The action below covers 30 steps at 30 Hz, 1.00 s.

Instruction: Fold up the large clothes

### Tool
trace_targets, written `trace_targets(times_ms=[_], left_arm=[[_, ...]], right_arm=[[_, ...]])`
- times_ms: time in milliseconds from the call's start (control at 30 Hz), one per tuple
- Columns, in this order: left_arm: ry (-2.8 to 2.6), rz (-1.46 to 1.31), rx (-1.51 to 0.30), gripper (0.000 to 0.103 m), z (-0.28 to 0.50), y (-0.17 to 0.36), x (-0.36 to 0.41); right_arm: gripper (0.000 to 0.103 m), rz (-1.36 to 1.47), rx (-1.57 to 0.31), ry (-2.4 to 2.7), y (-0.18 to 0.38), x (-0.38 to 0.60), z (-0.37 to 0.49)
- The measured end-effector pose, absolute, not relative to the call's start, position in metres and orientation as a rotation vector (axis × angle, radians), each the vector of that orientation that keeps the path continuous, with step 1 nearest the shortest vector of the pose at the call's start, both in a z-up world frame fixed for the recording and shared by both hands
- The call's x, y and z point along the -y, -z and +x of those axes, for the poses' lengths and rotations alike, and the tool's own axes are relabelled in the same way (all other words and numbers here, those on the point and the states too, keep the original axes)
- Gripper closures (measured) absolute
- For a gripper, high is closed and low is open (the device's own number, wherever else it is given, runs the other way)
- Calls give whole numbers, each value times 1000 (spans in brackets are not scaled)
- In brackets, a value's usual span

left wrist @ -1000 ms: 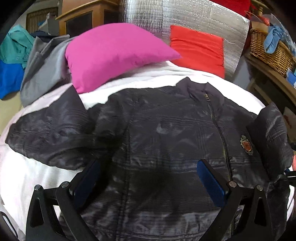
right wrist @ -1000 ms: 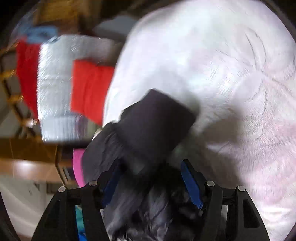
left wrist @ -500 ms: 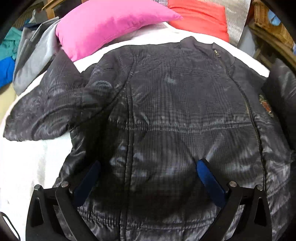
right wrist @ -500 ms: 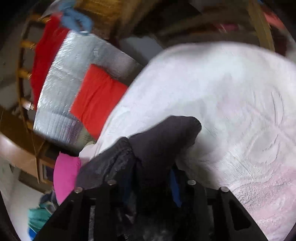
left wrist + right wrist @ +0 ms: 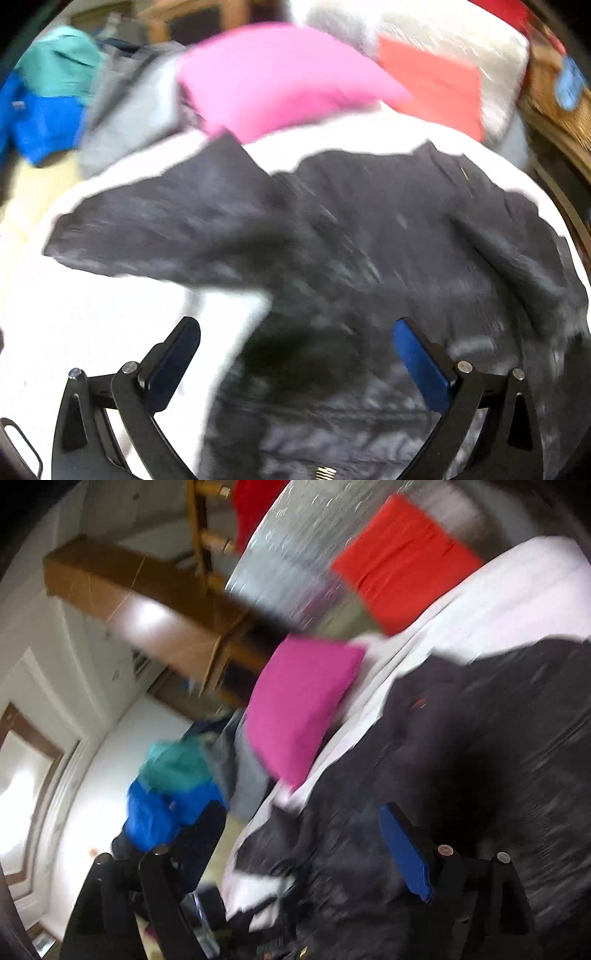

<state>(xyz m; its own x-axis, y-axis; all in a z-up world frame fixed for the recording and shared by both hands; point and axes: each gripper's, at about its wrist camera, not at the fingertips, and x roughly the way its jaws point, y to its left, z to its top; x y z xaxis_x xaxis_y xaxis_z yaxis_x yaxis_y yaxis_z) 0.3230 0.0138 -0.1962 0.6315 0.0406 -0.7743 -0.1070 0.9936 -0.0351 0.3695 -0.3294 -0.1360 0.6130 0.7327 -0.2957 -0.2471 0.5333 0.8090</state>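
A large black quilted jacket [image 5: 369, 240] lies front up on the white bedspread [image 5: 92, 325]. One sleeve [image 5: 166, 229] stretches out to the left, and the other sleeve [image 5: 517, 251] lies along the jacket's right side. My left gripper [image 5: 295, 343] hovers open over the jacket's lower left edge with nothing between its blue pads. In the tilted, blurred right wrist view the jacket [image 5: 480, 757] fills the right half. There my right gripper [image 5: 291, 849] has its jaws opening wide, and no cloth sits between them.
A pink pillow [image 5: 280, 77] and a red pillow [image 5: 432, 85] lie at the head of the bed before a silver foil panel [image 5: 295, 554]. Grey [image 5: 136, 107] and teal-and-blue clothes [image 5: 48, 96] are piled at the far left. A wicker basket [image 5: 554, 107] stands at the right.
My right gripper had shut on the sleeve cuff, then let it go, rose and rolled. The left gripper has shifted left, so more bedspread shows.
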Motion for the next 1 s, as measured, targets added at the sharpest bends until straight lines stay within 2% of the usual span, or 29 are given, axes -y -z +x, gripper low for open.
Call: trace_targets(times_ms=[133,267,400,500,700,833,1000], left_arm=[[-68,-169,-804,0,313,177,-23],[-4,-161,-808,0,320,176,0],[20,-101,-790,0,321,175,29],[-5,-54,-815,0,330,181,40],[-130,-51,-859,0,338,196,2],[-245,-104,-864,0,339,199,-45],[-305,-227,-867,0,333,197,-79]], right_arm=[[15,794,-600,-678,123,347,364],[15,861,-536,-512,126,403,350],[15,1055,-665,-378,177,449,374],[15,1183,-752,-395,208,447,404],[15,1201,-857,-334,229,405,448],[15,1173,-781,-481,204,376,453],[15,1028,-604,-828,126,339,422]])
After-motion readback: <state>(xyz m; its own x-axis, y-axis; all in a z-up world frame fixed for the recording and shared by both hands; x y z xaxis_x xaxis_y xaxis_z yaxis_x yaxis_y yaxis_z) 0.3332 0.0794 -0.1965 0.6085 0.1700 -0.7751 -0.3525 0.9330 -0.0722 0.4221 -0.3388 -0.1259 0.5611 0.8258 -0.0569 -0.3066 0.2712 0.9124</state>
